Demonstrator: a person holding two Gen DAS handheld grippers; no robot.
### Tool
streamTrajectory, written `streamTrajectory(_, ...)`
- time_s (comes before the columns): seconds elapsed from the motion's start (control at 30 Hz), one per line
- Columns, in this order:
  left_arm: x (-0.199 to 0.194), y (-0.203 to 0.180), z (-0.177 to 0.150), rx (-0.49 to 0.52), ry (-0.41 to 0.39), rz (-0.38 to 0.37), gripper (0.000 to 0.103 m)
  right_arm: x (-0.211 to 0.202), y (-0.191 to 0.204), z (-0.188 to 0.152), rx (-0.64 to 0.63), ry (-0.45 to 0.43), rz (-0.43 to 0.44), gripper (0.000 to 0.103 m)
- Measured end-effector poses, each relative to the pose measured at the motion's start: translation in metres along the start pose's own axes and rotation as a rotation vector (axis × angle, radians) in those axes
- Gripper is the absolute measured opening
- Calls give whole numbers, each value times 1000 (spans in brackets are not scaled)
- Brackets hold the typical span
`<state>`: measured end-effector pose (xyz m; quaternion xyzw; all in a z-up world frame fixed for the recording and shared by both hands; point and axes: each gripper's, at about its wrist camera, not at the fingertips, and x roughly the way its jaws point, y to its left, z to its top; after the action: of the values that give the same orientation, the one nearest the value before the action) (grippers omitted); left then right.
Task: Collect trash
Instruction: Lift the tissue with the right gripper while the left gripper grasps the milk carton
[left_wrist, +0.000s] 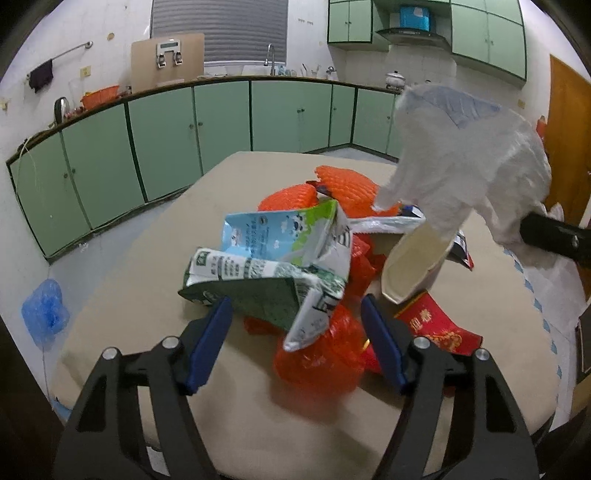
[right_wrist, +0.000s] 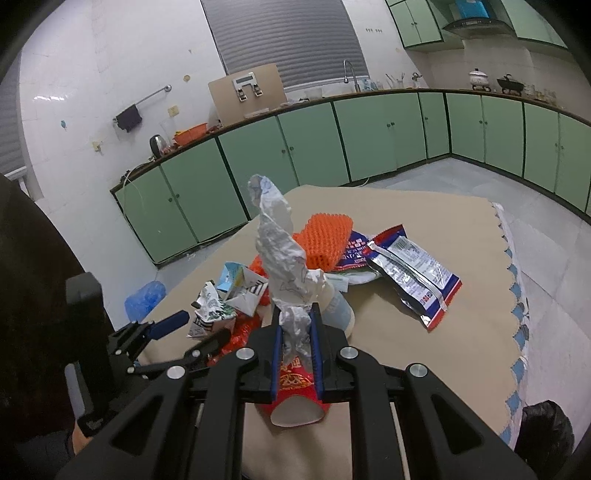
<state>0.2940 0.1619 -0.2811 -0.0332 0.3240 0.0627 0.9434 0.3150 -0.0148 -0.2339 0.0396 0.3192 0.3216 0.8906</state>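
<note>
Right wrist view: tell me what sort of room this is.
A home kitchen, most likely: green base cabinets run under a long countertop, a sink faucet stands below the shuttered window, and a range hood hangs among the wall cupboards.

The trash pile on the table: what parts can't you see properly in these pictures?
- Red paper cup: right wrist view, its upper part sits behind the right tongs.
- Orange plastic bag: left wrist view, mostly buried under the crushed milk carton.
- Carton print: both views, too small to read.
- Table near edge: left wrist view, hidden by the left tongs.
</note>
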Motion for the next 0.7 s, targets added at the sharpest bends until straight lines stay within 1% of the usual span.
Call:
streamTrajectory(0.03,1,1,1,1,3,-12,42,1,-1,-1,1,2,-2,14)
streamTrajectory(0.07,2,2,1,-4,13,-28,28,1,-1,-1,1,3,-3,14)
streamTrajectory(0.17,-2,7,1,-29,-13,-52,25,-1,-1,-3,3,4,-4,14)
streamTrajectory(0.27,-8,10,4,-38,-31,-60,21,-6,0,-4,3,-3,-8,14)
streamTrajectory(0.37,-16,10,7,-39,-44,-48,17,-11,-1,-4,4,-8,-13,14)
streamTrajectory(0.57,-43,6,15,-20,-84,-44,17,-23,0,-4,10,-21,-23,14)
streamTrajectory(0.7,-63,5,23,-11,-107,-63,17,-31,1,-2,15,-36,-24,14)
